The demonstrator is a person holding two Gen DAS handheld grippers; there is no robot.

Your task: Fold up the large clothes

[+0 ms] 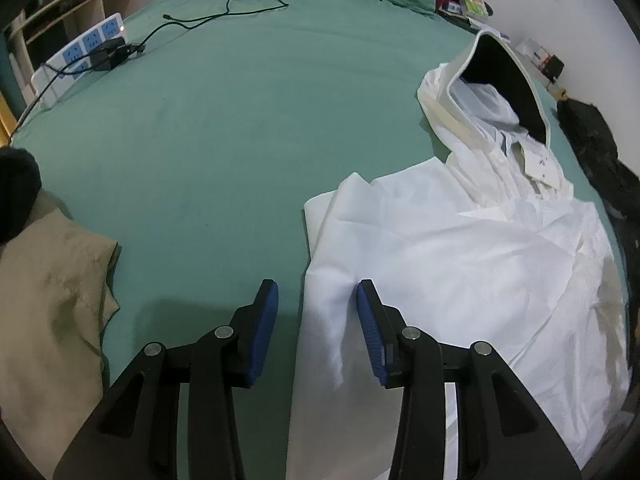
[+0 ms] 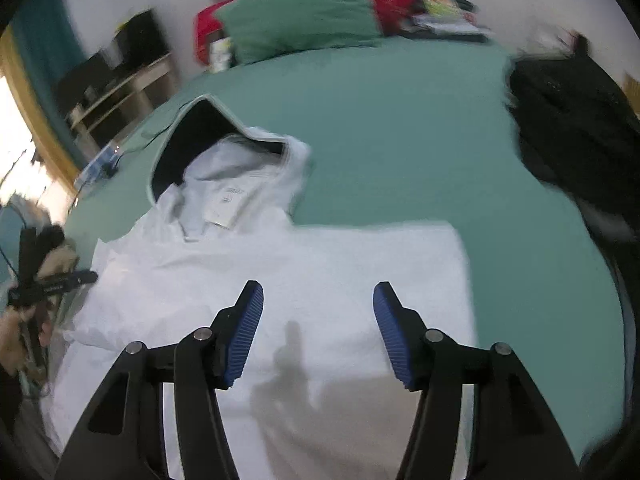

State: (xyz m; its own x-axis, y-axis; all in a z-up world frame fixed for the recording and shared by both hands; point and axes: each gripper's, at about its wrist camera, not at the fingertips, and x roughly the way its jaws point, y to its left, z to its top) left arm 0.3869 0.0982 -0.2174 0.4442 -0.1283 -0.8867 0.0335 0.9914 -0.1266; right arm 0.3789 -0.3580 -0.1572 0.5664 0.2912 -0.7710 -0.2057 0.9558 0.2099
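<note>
Nearest in the left wrist view, the left gripper hangs over the near edge of the bed, its two blue-padded fingers spread apart with nothing between them; the left edge of the white hooded jacket runs up between the jaws, just beside the right-hand pad. In the right wrist view the right gripper also stands with jaws apart and empty, above the jacket's folded flat body, whose straight right edge lies short of the bed's right side, leaving a bare green strip there.

At the near left corner of the bed lies one tan garment with something dark on top of it. A broad stretch of bare green sheet opens beyond the left gripper, up to the far end.

The jacket's one hood, dark-lined, points toward the head of the bed, with one white tag at the collar. One black heap sits at the right edge of the bed.

Farther off, one white power strip with a black adapter and one loose black cable lie by the left edge. One green pillow lies across the head of the bed.
</note>
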